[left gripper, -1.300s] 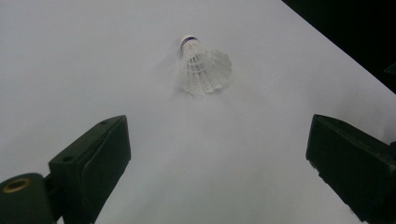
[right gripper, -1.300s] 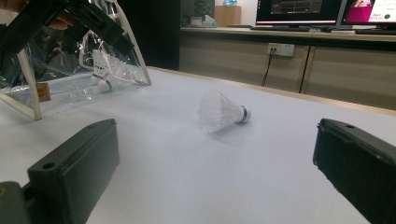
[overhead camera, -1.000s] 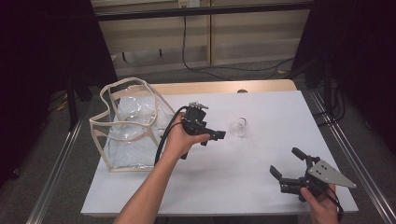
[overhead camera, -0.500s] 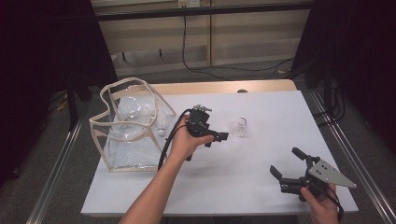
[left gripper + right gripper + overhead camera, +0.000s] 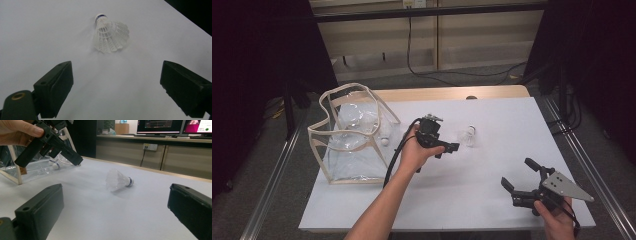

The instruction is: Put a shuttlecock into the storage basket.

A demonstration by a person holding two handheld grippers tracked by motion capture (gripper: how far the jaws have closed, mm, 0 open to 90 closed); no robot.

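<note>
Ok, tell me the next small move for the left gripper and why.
Probably ease the left gripper forward and down until its open jaws straddle the shuttlecock, then close. In the left gripper view the shuttlecock lies on its side on the white table, ahead of the jaws and not yet between them. The right gripper sits open, well away.

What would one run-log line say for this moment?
left gripper: open, just short of shuttlecock | shuttlecock: lying on its side on table, untouched | right gripper: open, holding nothing | clear bag: at table's left
</note>
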